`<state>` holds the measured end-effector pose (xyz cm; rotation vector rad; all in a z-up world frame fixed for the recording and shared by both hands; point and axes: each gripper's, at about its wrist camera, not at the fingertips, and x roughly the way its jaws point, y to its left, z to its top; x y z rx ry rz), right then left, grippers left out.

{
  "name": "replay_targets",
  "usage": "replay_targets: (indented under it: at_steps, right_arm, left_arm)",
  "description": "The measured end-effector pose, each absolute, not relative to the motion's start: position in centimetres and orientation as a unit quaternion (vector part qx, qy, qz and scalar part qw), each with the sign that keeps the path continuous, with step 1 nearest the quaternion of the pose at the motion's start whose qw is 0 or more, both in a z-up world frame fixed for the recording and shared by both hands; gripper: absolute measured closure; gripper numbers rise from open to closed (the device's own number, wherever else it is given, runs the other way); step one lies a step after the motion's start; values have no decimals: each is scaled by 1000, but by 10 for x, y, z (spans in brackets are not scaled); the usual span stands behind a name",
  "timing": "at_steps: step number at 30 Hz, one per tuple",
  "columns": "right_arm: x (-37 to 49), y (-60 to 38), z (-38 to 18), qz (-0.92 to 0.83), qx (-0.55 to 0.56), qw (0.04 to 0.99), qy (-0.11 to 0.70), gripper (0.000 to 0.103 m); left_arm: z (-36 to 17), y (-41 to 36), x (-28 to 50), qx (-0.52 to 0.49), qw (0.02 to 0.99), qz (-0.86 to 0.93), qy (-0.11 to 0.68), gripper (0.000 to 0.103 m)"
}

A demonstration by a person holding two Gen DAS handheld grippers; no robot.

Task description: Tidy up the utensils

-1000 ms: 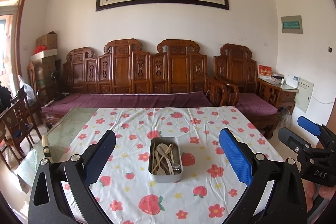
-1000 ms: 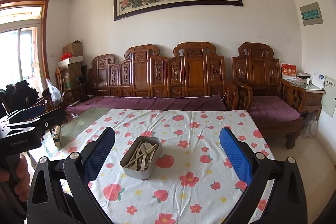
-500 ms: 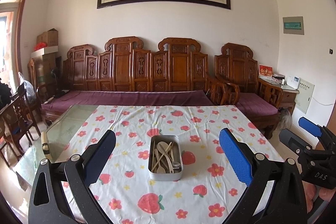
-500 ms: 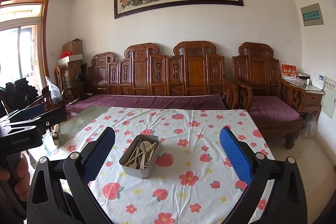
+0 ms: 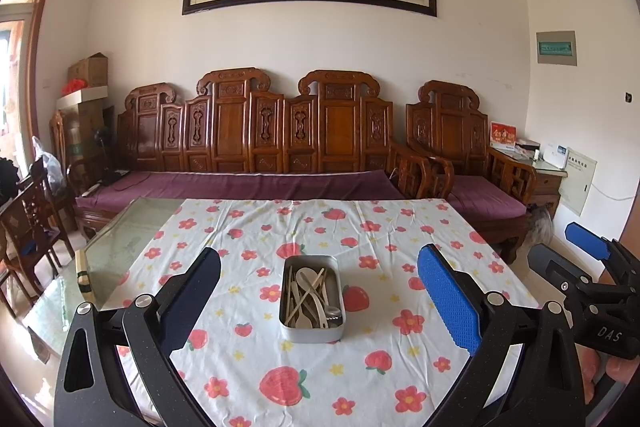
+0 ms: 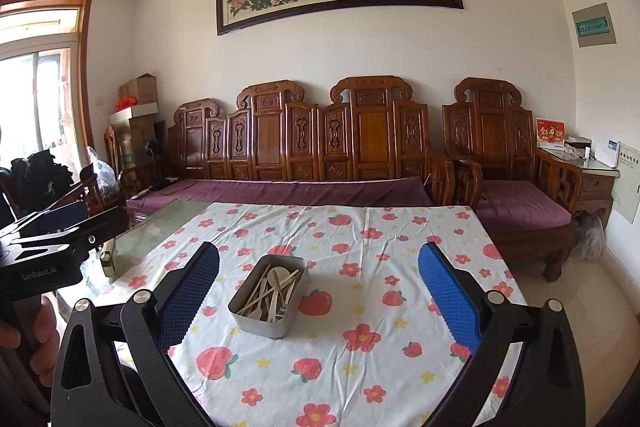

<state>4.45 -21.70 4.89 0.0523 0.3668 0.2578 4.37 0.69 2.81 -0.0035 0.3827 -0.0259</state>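
Utensils (image 5: 311,295) fill a metal tin (image 5: 311,331) on the desk (image 5: 248,367) (flowered cloth). Both grippers — left gripper (image 5: 319,301), right gripper (image 6: 319,297) — hover, jaws spread, empty.

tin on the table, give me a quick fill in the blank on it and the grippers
1. The tin sits on a cloth printed with flowers and ____.
2. The utensils lie ____ the tin.
3. Both the left gripper and right gripper are ____.

Missing words: strawberries; inside; open
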Motion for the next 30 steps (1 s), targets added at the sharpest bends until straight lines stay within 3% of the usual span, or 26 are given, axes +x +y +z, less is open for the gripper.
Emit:
replay_targets:
  at_steps: [30]
  right_arm:
    - [45,-218,49,127,26,975,182,3]
  left_arm:
    - [26,5,43,-1,981,-14,191,8]
